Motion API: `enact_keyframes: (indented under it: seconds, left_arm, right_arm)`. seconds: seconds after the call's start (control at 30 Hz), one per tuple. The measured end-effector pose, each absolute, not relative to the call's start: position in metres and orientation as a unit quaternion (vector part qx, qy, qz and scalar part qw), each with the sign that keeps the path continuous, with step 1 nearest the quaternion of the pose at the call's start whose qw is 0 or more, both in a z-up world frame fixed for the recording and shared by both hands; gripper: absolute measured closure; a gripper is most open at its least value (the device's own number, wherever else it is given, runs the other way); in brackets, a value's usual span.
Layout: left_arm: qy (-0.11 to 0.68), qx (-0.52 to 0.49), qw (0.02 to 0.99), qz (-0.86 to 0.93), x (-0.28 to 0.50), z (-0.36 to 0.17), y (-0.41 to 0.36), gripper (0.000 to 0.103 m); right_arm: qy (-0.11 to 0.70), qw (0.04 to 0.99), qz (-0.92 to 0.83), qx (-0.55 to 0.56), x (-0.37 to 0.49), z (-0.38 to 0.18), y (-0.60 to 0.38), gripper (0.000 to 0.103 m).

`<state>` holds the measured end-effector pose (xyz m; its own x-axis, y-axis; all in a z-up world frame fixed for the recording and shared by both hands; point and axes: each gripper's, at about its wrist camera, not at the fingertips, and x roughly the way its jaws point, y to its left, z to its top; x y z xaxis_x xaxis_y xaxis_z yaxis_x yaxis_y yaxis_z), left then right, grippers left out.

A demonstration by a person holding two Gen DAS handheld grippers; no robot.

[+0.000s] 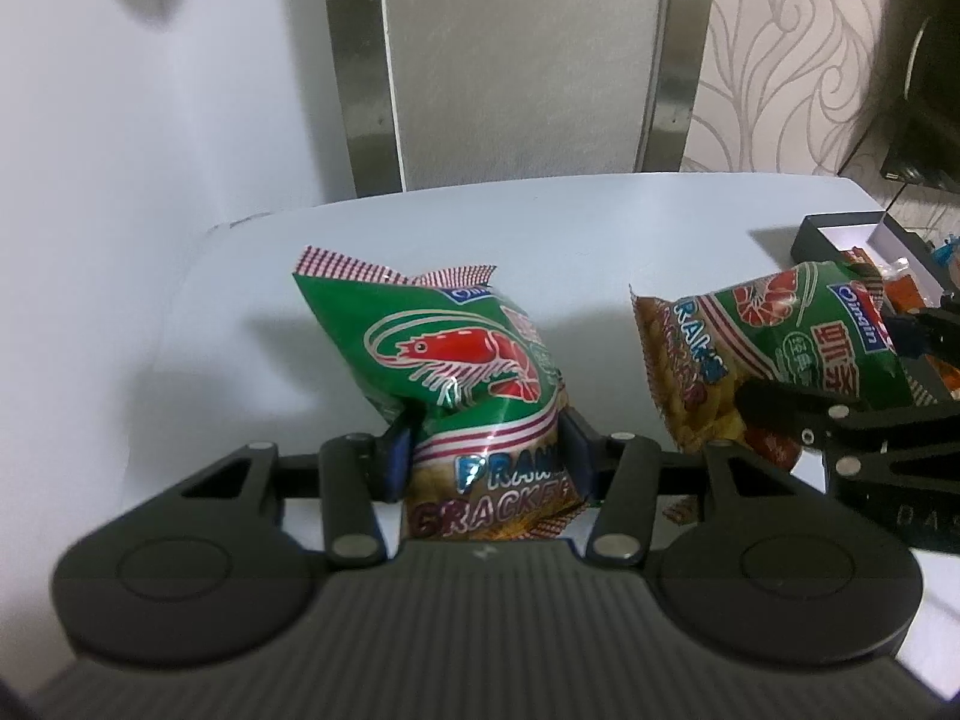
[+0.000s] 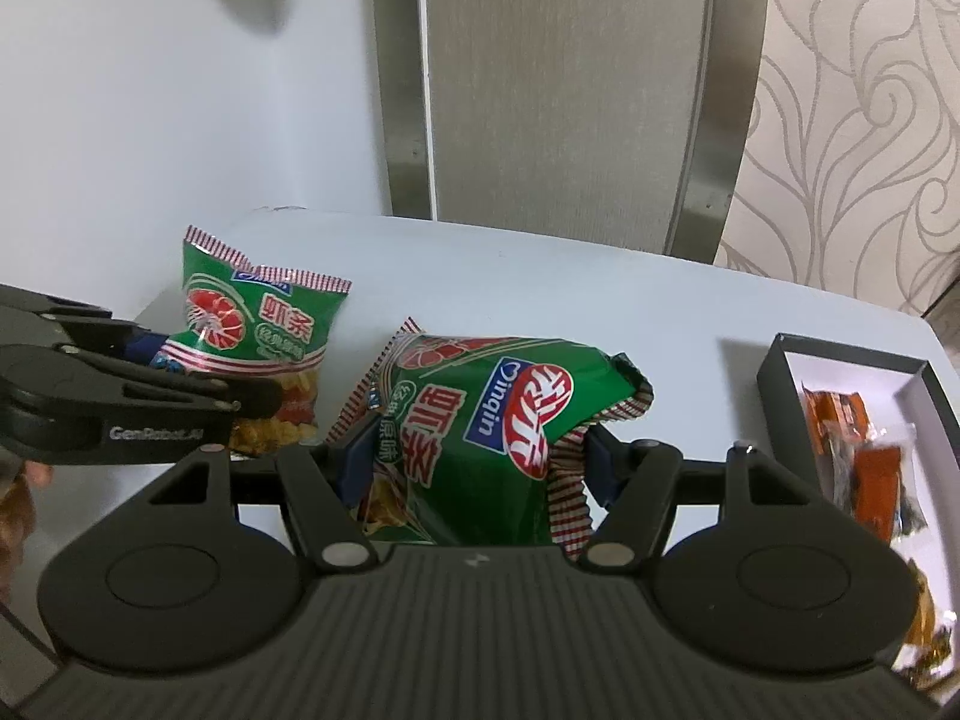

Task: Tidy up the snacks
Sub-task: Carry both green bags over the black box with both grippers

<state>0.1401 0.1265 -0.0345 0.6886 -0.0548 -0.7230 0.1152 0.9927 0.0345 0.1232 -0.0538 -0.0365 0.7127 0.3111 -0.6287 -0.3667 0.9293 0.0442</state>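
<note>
My left gripper (image 1: 489, 450) is shut on the lower part of a green prawn cracker bag (image 1: 456, 354) that stands upright above the white table (image 1: 600, 228). The same bag (image 2: 258, 330) and the left gripper (image 2: 180, 378) show at the left of the right wrist view. My right gripper (image 2: 474, 462) is shut on a second green prawn cracker bag (image 2: 498, 414), tilted on its side. That bag (image 1: 780, 336) and the right gripper (image 1: 840, 396) show at the right of the left wrist view.
A black open box (image 2: 774, 372) with orange snack packets (image 2: 840, 420) inside sits at the table's right edge; it also shows in the left wrist view (image 1: 822, 234). A grey chair back (image 2: 564, 84) stands behind the table, with a white wall to the left.
</note>
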Motion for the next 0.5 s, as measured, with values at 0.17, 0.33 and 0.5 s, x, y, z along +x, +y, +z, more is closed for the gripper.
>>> enact_keyframes:
  seconds: [0.17, 0.33, 0.5]
  left_arm:
    - [0.381, 0.05, 0.921, -0.058, 0.13, -0.03, 0.121, 0.051]
    - [0.37, 0.062, 0.923, -0.085, 0.122, -0.019, 0.108, 0.051]
    - [0.355, 0.077, 0.925, -0.109, 0.12, -0.007, 0.08, 0.052]
  right_arm:
    - [0.327, 0.928, 0.175, -0.036, 0.108, -0.032, -0.054, 0.031]
    - [0.319, 0.933, 0.162, -0.027, 0.087, -0.023, -0.058, 0.031]
    - [0.301, 0.942, 0.147, -0.016, 0.064, -0.01, -0.071, 0.031]
